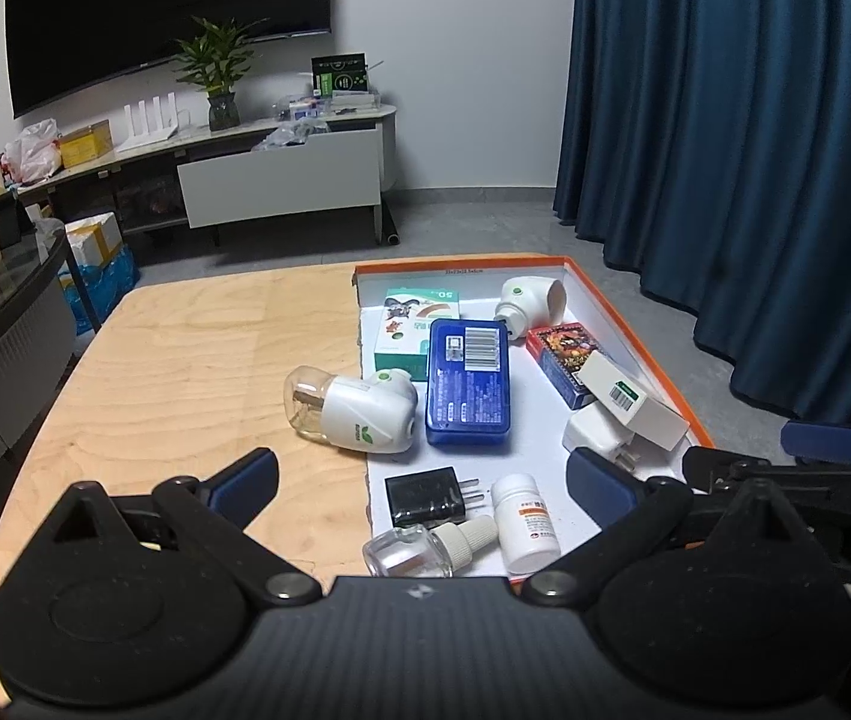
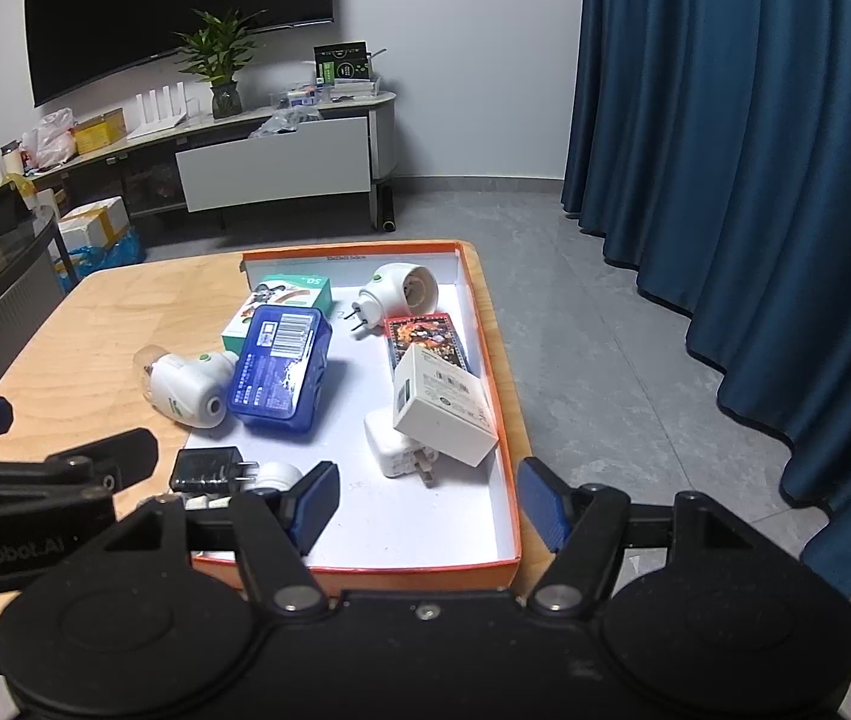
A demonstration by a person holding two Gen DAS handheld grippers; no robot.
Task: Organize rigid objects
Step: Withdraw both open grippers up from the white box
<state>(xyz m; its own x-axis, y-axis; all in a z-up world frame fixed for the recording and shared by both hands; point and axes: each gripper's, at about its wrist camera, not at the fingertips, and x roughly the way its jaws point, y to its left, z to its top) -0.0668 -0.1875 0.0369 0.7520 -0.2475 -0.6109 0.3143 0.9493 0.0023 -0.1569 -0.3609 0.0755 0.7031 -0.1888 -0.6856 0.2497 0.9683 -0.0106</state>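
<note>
Hovering side by side at the table's [image 1: 173,360] near edge, both grippers face an orange-rimmed tray [image 2: 488,360].

- Left gripper [image 1: 422,480]: jaws spread wide, nothing between them. Below the gap lie a black plug [image 1: 428,495], a clear bottle [image 1: 413,549] and a white pill bottle [image 1: 526,525].
- Right gripper [image 2: 428,507]: also spread wide, holding nothing. It looks over the tray's bare near floor.
- In the tray: blue case [image 1: 468,381], green box [image 1: 416,324] partly under it, white diffuser [image 1: 530,303] at the far side, card box [image 1: 566,363], white carton [image 1: 635,402] leaning on a white charger [image 1: 599,435].
- A second diffuser [image 1: 353,405], with its amber bottle attached, lies on its side across the tray's left edge, mostly on bare wood. The clear bottle also seems to sit at that edge.

Judgement: most things lie in the tray already, jumbled. This fits sorting still under way, or a pause after a drop. Which piece comes next, I cannot tell.

Handling notes, whichever is picked:
- Diffuser bodies are rounded and slick. Close across the waist, not the dome.
- Both bottles lie on their sides and may roll. Pinch across the body, square to its length.
- The plug's prongs point right. Grip the flat faces.
- Carton and charger rest on each other, so lifting one will shift the other.
- Grippers sit close together. Move one at a time.
</note>
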